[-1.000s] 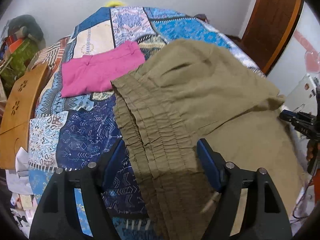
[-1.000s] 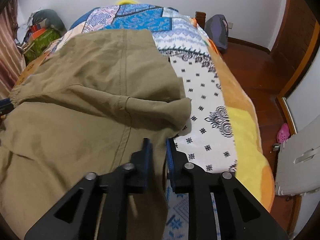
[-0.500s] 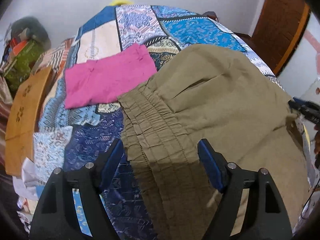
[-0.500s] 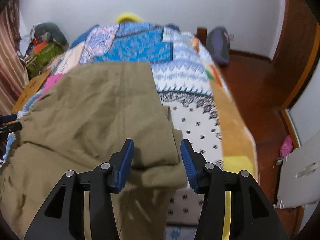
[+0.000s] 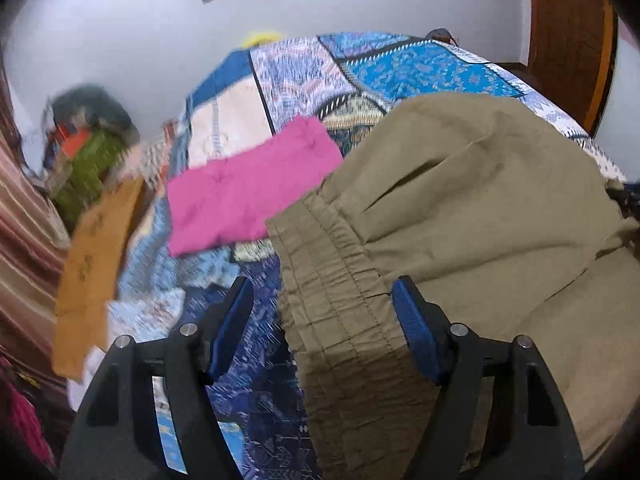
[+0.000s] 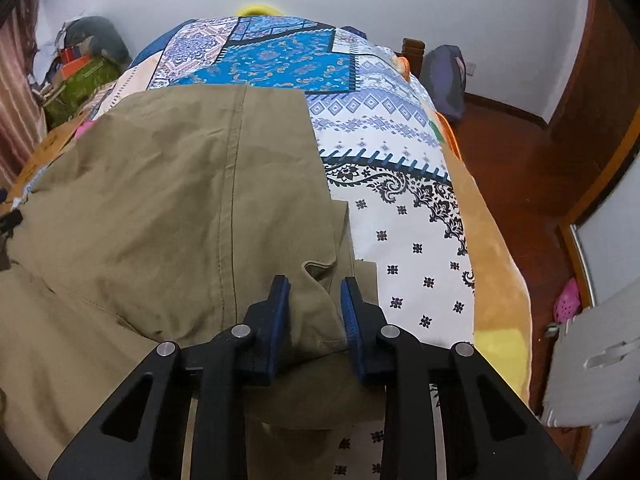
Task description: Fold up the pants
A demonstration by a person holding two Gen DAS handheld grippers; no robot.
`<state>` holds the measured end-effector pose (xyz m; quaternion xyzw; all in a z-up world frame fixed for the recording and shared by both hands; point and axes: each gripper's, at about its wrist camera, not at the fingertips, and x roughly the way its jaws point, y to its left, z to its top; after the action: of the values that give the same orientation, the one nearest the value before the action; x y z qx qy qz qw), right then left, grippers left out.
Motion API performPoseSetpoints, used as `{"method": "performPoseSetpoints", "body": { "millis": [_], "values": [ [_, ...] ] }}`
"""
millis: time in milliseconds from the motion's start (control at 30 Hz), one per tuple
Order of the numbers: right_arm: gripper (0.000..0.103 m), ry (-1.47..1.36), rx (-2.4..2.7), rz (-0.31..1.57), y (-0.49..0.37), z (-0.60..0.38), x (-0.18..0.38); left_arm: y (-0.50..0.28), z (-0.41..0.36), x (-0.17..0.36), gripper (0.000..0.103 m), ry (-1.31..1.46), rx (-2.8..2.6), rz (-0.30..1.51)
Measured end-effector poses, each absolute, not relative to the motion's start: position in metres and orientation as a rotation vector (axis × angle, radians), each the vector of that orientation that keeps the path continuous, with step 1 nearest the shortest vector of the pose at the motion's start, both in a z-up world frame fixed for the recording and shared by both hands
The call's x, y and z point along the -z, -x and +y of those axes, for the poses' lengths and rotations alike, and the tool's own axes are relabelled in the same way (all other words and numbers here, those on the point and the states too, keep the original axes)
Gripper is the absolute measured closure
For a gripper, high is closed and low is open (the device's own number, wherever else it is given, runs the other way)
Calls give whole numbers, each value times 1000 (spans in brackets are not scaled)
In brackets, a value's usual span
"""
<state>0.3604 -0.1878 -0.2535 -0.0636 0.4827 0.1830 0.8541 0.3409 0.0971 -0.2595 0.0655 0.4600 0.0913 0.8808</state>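
Note:
Olive-green pants point(image 5: 472, 208) lie folded on a patchwork bedspread point(image 5: 420, 64). Their gathered elastic waistband point(image 5: 336, 304) runs toward my left gripper point(image 5: 322, 324), which is open and empty just above that band. In the right wrist view the pants point(image 6: 168, 208) cover the left half of the bed, with a fold edge and corner at the right. My right gripper point(image 6: 314, 316) is open, its blue pads either side of a raised corner of the fabric point(image 6: 316, 280), not clamping it.
A folded pink garment point(image 5: 248, 192) lies on the bedspread beyond the waistband. A wooden board point(image 5: 92, 264) and clutter stand left of the bed. In the right wrist view the bed's right edge point(image 6: 496, 248) drops to a wooden floor with a dark bag point(image 6: 444, 76).
My right gripper opened and let go of the pants fabric, then narrowed somewhat around the corner. My left gripper stayed open and tilted up and back over the waistband.

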Motion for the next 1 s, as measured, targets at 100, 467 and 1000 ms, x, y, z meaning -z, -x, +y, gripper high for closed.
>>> {"method": "performPoseSetpoints", "body": {
  "millis": [100, 467, 1000],
  "values": [
    [79, 125, -384, 1029, -359, -189, 253, -345, 119, 266, 23, 1, -128, 1013],
    [63, 148, -422, 977, -353, -185, 208, -332, 144, 221, 24, 57, -109, 961],
    [53, 171, -459, 905, -426, -137, 193, -414, 164, 256, 23, 34, -121, 1071]
  ]
}}
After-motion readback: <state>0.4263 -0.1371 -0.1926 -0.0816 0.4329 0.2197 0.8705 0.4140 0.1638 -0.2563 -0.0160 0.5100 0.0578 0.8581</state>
